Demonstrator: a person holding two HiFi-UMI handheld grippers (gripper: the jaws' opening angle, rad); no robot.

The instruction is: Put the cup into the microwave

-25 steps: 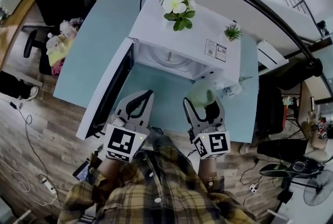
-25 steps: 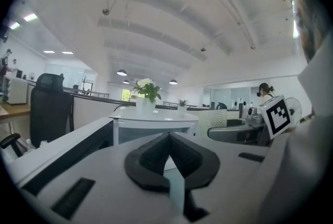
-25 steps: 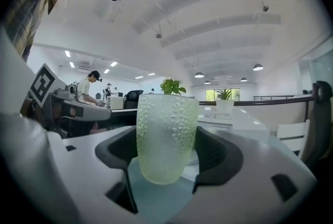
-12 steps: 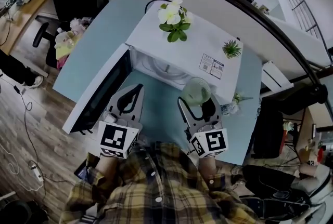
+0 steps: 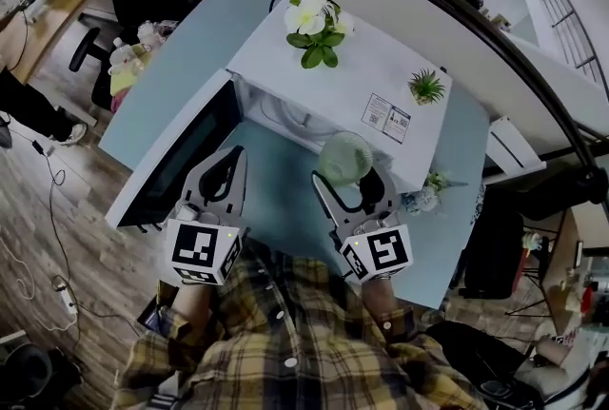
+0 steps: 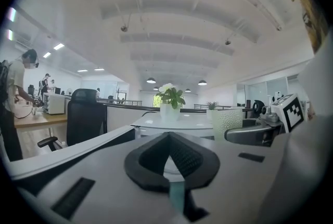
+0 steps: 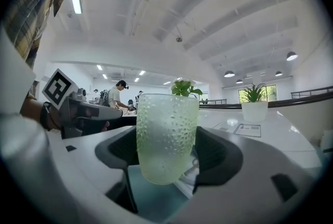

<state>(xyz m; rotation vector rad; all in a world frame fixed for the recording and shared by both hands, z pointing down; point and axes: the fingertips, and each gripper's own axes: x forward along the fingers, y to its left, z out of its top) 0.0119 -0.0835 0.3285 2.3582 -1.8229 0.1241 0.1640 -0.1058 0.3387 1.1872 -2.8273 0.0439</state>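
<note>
Head view: white microwave (image 5: 352,85) on blue surface (image 5: 181,66), door (image 5: 176,161) swung open toward 8 o'clock, flower pot (image 5: 311,18) on its top at 12 o'clock. Right gripper (image 5: 347,178) clamps a green cup (image 5: 344,158) just in front of the open cavity, cup not inside. Left gripper (image 5: 226,165) sits at 9 o'clock of the cup, beside the door. Left gripper view: jaws closed together, nothing between them; cup at 3 o'clock. Right gripper view: jaws pressed on both sides of the upright dimpled cup, held off the surface.
</note>
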